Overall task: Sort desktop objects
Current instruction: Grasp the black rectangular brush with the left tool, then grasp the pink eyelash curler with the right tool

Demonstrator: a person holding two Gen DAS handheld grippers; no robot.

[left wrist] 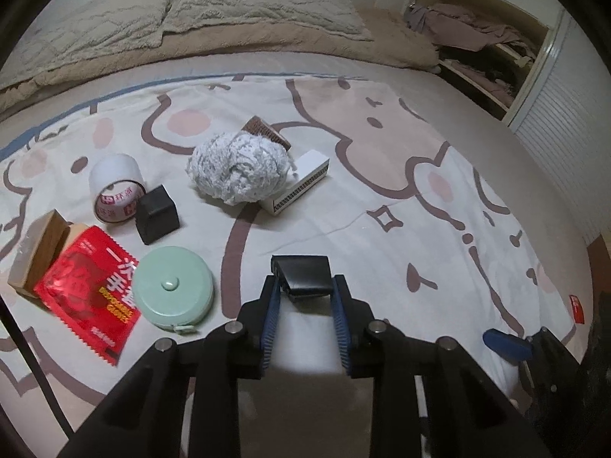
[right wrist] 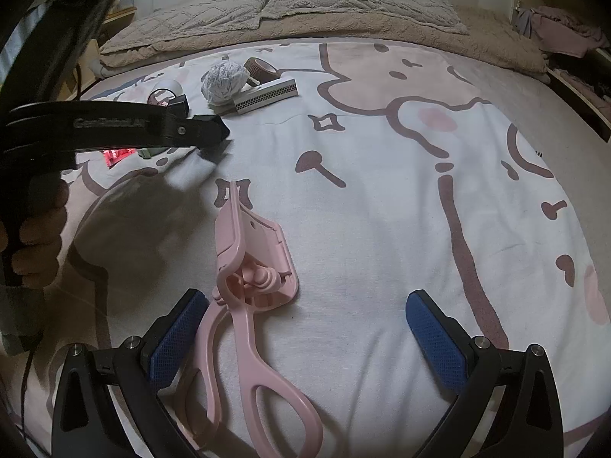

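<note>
Now blk box (left wrist: pixel 303 275) btwn left jaws.

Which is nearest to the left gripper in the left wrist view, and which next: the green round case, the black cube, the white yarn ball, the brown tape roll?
1. Green round case, left of the left gripper.
2. Black cube, farther left.
3. White yarn ball, centre.
4. Brown tape roll, behind the yarn.

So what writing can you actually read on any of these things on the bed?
"DISPOSABLE GLOVES", only roughly legible, yellow on the red packet; its large white Chinese characters are partly covered.
"环球", read with doubt, in red on the tape roll.
Raised lettering on the left gripper arm: too blurred.
Small red tag on the sheet: too small.
</note>
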